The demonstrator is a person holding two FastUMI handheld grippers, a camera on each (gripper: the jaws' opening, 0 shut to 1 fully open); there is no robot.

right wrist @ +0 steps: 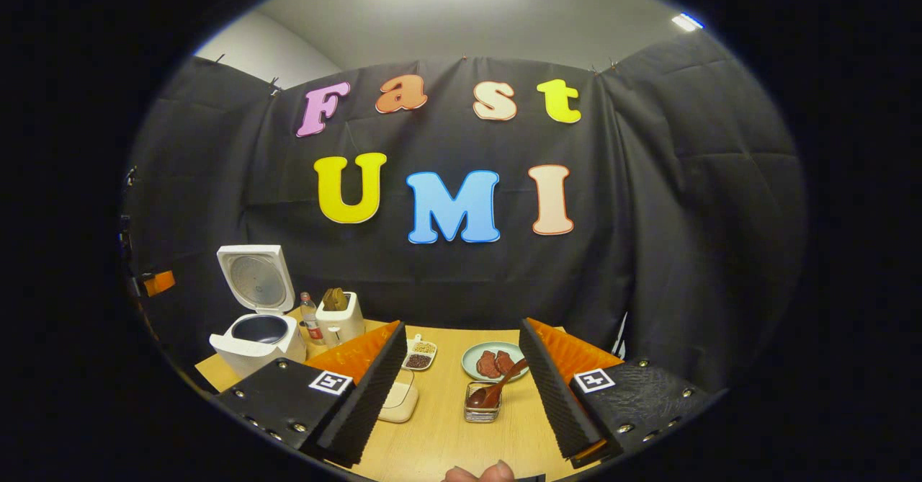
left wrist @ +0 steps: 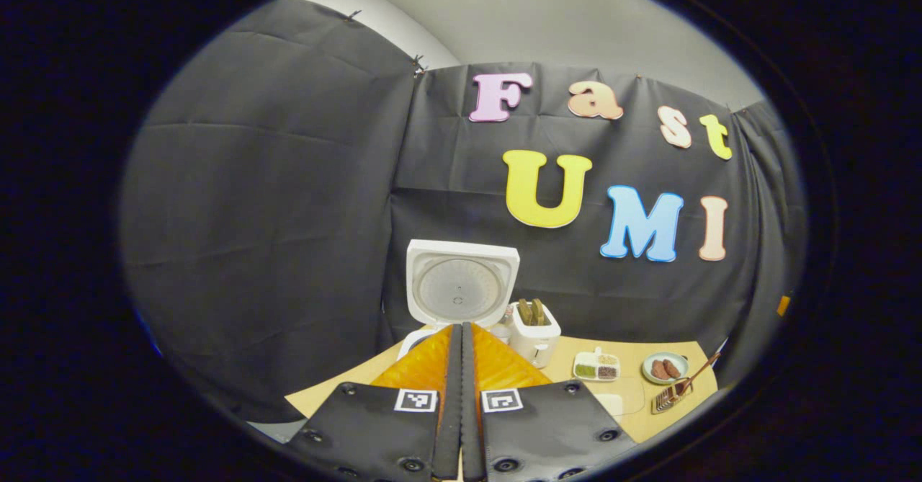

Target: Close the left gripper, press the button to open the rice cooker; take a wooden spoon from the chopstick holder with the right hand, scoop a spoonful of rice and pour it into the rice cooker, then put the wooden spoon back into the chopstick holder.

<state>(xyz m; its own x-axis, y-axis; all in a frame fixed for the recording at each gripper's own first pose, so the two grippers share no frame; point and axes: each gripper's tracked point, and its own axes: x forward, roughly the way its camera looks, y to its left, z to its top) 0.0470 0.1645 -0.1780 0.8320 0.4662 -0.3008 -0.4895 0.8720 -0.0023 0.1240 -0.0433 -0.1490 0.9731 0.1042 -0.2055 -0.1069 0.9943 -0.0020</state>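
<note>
The white rice cooker stands at the table's far left with its lid raised and the dark inner pot showing. In the left gripper view the raised lid is straight ahead, just beyond my left gripper, whose orange fingers are shut with nothing between them. My right gripper is open above the table. Between and beyond its fingers stands the small wire chopstick holder with the wooden spoon leaning in it. A shallow clear container of rice lies by the right gripper's left finger.
A white toaster with bread and a small bottle stand right of the cooker. A divided dish of grains and a plate with brown pieces sit mid-table. A person's fingertips show at the bottom edge. Black cloth walls the booth.
</note>
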